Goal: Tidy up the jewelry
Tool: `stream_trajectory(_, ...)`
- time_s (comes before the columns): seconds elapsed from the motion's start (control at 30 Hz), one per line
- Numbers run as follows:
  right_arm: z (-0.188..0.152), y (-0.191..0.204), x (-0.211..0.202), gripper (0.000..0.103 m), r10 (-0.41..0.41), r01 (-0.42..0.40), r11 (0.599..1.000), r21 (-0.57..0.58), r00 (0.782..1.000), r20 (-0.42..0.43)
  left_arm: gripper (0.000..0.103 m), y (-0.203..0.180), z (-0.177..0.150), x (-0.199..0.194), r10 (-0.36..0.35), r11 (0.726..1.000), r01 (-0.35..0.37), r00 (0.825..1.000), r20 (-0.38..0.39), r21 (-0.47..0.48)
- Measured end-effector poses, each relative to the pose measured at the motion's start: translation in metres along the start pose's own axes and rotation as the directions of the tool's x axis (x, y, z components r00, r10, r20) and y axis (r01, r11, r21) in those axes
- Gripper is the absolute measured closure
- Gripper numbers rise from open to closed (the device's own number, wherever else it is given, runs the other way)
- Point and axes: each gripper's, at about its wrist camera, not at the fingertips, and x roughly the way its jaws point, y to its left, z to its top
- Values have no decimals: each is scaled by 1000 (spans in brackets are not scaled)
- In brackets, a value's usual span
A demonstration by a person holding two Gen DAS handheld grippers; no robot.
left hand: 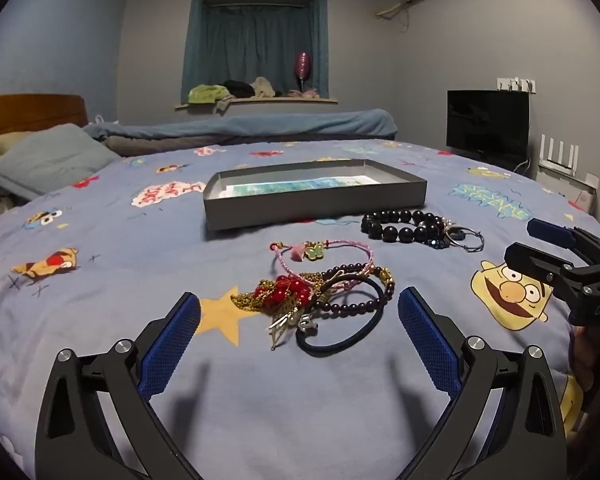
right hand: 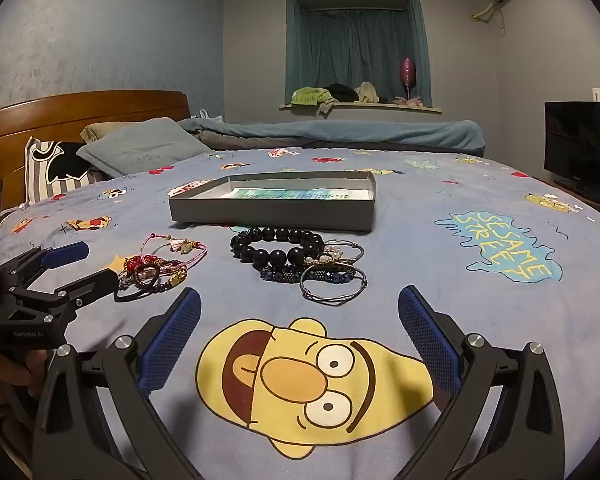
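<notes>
A shallow grey box lies open on the blue cartoon bedsheet. In front of it lie two heaps of jewelry. One holds a red bead and gold chain cluster, a purple bead bracelet, a black hair band and a pink cord bracelet. The other holds a large black bead bracelet and grey cord bracelets. My left gripper is open just short of the first heap. My right gripper is open before the second heap. Neither holds anything.
Pillows and a wooden headboard stand at the back left, with a rolled blue duvet across the far side. A black screen stands beyond the bed's right edge. A hand grips the left tool.
</notes>
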Motion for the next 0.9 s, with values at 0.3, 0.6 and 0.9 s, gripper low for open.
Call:
stream_trajectory(0.3,0,0,1,5,1,-1,1000,3,1000,-1,5,-6,-2,6,6,1000,-6,1000,1,-1)
stream_trajectory(0.6,1,-1,1,5,1,-1,1000,4,1000,-2,5,-6,-3,4,11,1000,-11,1000,0,-2)
stream_trajectory(0.9,1,-1,0,5,1,-1,1000,5,1000,-3,5,-7,-4,8,5,1000,-5,1000,-5,1)
